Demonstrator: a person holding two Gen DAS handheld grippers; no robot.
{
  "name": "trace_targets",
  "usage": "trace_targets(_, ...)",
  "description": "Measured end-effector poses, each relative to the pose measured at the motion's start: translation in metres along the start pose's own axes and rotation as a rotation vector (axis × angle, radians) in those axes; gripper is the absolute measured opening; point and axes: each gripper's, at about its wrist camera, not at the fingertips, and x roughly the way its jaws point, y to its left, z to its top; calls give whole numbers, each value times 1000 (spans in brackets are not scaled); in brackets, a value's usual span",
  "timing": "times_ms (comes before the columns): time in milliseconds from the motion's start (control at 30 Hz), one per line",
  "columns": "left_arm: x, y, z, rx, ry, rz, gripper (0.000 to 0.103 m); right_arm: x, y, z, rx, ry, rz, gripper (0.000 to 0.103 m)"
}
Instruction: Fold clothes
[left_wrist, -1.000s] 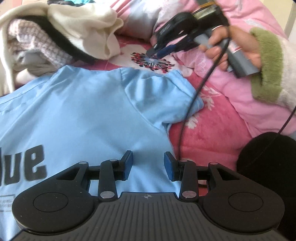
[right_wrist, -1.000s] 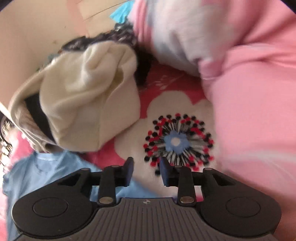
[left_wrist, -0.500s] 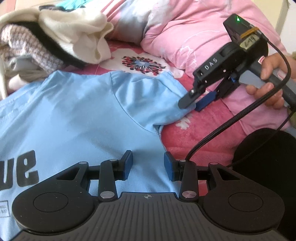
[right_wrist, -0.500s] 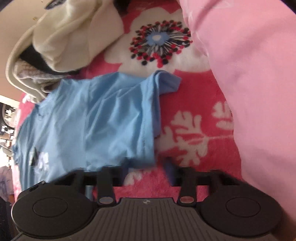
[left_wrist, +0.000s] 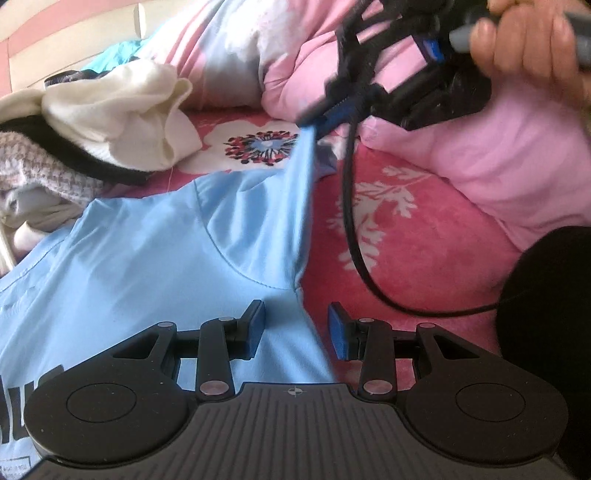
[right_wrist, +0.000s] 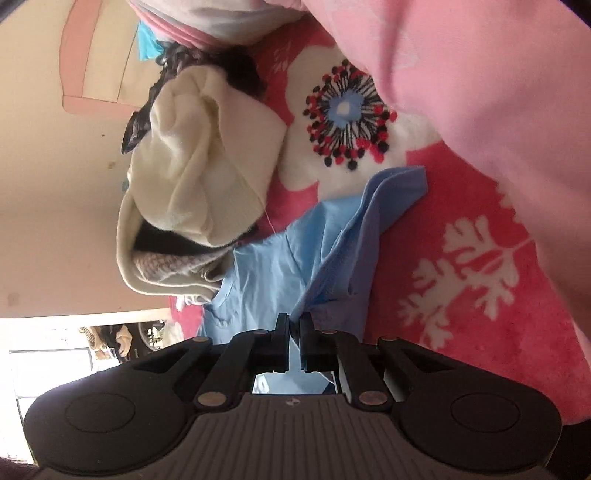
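Fingers of the right gripper (right_wrist: 294, 334) have just closed, clamped on the light-blue T-shirt's (left_wrist: 155, 254) sleeve, lifted off the bed; left gripper (left_wrist: 295, 325) apart over its side hem. Carry sleeve inward, taut.

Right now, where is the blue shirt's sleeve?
The sleeve is lifted off the red floral blanket, pinched in the right gripper, right of the cream garment.

Black tongs (left_wrist: 295, 328), blue pads (left_wrist: 338, 332)
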Motion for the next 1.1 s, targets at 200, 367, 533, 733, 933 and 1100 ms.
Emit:
trace_targets(200,8,-4,4,11,-10,57,17,-14,5,-7,-91,-25,-88,4)
trace_targets(367,-3,-2,4,31,-52,47,4,-15,3,-15,-248,-22,-318,4)
trace_targets(533,-2,-10,1,90,-51,36,4,-1,-2,-26,-354,19,-456,4)
trace_targets(733,6,-17,-4,153,-20,36,6,20,-1,-40,-471,115,-603,10)
trace_targets(933,2,-15,-2,157,-18,39,24,-1,45,-56,-702,-44,-664,28)
trace_targets(1100,-3,-13,2,125,-42,22,27,9,66,-48,-829,-149,-665,28)
